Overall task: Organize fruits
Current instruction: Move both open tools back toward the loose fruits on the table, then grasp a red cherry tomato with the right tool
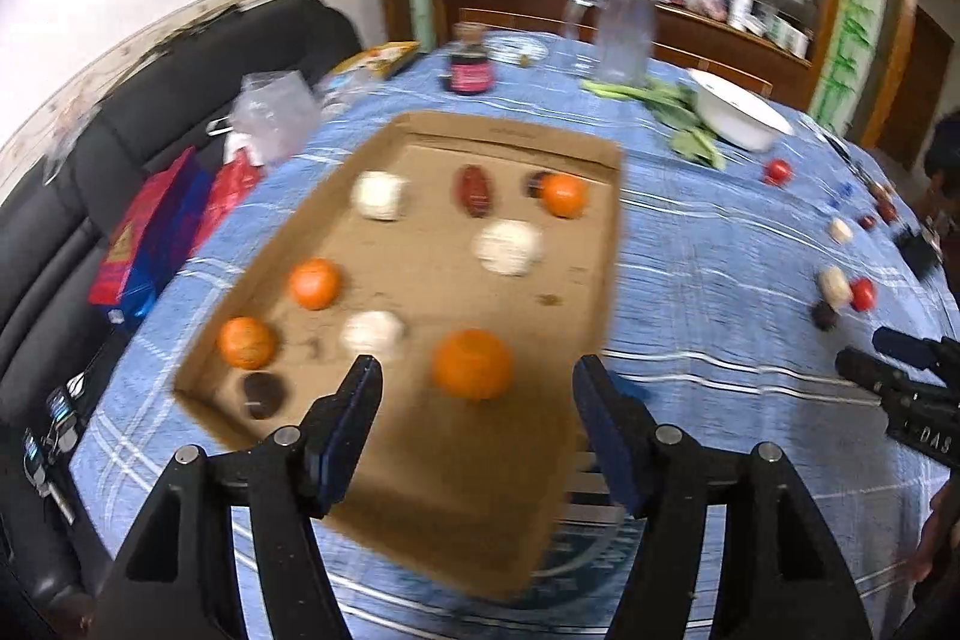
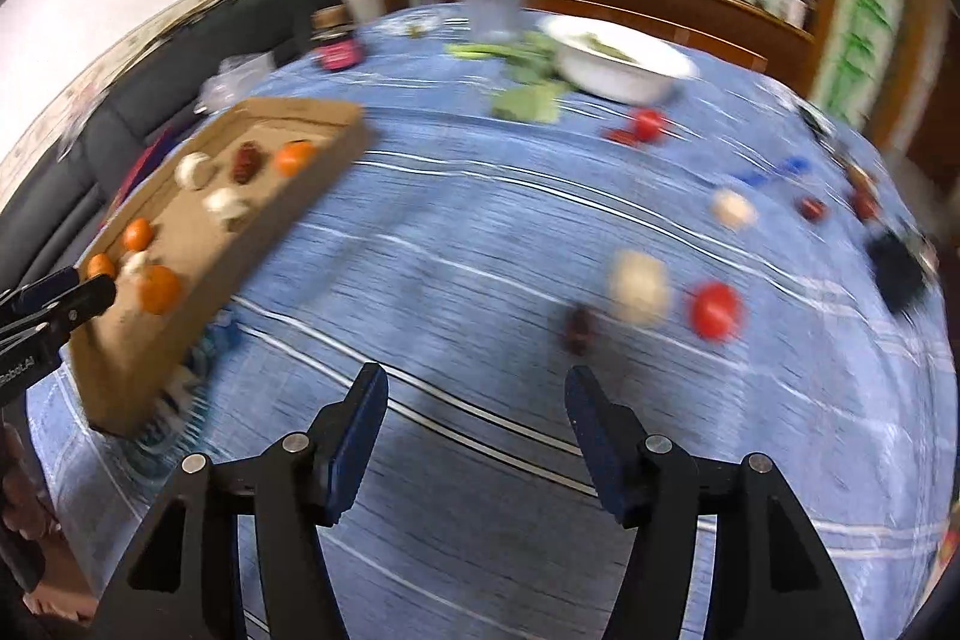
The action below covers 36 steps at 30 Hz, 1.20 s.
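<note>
The left gripper (image 1: 477, 388), black-framed with dark blue padded fingers (image 1: 354, 430), hangs over the near end of a shallow brown cardboard tray (image 1: 510, 520), its jaws spread wide with nothing between them. Just beyond its fingertips a round orange mandarin (image 1: 472, 363) lies on the tray floor. Further into the tray are three more mandarins (image 1: 314, 283), several pale, whitish round fruits (image 1: 509, 247) and a few dark reddish-brown oval ones (image 1: 474, 190); blur hides their skins.

The right gripper (image 2: 474, 394), of the same build, is held above bare cloth to the right of the tray, its jaws likewise parted and empty. Beyond it, well right of the tray, lie a small dark oval fruit (image 2: 579, 328), a pale lumpy fruit (image 2: 639, 286) and a smooth red tomato (image 2: 715, 310), close together, with smaller loose pieces further off.

The tray rests on a round table under a blue cloth with white stripes (image 2: 480, 232). Behind the tray stand a white enamel basin (image 2: 618, 61) beside green leaves (image 2: 528, 100) and a dark jar with a pink label (image 1: 468, 67). Left of the tray runs a black sofa (image 1: 90, 172) against a white wall.
</note>
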### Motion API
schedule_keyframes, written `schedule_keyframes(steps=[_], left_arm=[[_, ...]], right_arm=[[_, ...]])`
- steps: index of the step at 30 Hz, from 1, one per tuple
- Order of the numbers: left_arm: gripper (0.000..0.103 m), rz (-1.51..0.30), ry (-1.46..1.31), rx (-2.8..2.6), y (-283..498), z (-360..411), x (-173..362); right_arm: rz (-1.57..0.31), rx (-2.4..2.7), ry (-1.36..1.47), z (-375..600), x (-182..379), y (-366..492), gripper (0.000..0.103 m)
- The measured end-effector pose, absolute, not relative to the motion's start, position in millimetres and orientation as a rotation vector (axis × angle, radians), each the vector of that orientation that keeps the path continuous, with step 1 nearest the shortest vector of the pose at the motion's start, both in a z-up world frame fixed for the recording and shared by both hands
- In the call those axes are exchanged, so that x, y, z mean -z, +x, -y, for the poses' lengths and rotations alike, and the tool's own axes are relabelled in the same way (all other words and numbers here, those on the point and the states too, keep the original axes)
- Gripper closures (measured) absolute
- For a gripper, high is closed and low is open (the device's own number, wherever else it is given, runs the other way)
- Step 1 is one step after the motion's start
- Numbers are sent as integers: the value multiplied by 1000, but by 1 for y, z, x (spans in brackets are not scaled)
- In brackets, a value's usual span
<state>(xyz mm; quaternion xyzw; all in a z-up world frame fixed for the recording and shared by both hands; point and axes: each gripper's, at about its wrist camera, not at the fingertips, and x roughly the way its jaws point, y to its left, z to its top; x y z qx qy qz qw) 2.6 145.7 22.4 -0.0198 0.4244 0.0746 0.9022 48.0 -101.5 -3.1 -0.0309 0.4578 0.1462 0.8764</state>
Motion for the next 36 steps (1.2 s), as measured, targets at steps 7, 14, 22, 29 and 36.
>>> schedule_keyframes(steps=[7,14,22,29,36], left_arm=[[38,-920,15,-24,18,-73,-16],[35,-966,54,36,28,-28,-10],[35,-1008,77,73,46,5,1],[35,-1058,46,135,86,46,13],[56,-1114,5,170,118,73,37]], right_arm=[[-957,-206,-8,183,4,57,38],[-945,-258,-73,203,15,92,38],[-964,-398,-152,191,35,126,72],[-938,-427,-106,207,30,118,72],[-932,-404,-89,226,24,105,71]])
